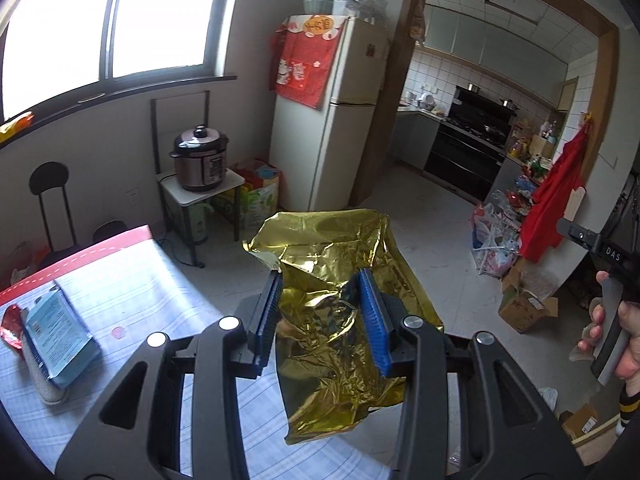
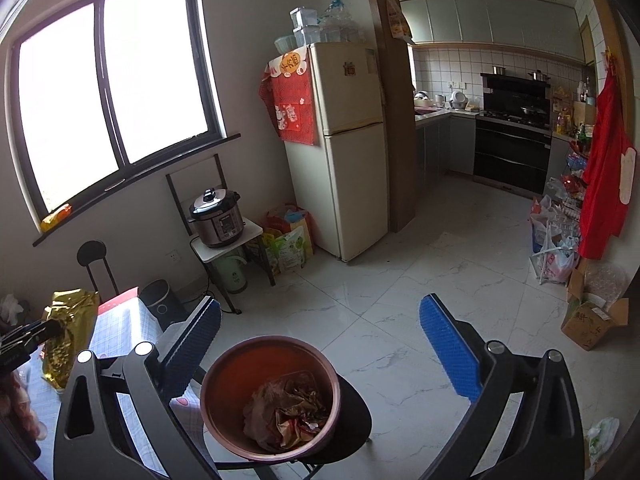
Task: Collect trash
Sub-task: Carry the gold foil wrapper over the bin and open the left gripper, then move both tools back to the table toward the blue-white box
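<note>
My left gripper is shut on a crumpled gold foil bag and holds it up above the table's right edge. The bag also shows in the right wrist view, with the left gripper on it at the far left. My right gripper is open and empty, above a brown round trash bin that stands on a black stool. The bin holds crumpled wrappers. On the table lie a light blue packet and a red wrapper.
The table has a checked cloth and a red far edge. Beyond it are a black chair, a pressure cooker on a small stand, a fridge, and cardboard boxes and bags on the tiled floor.
</note>
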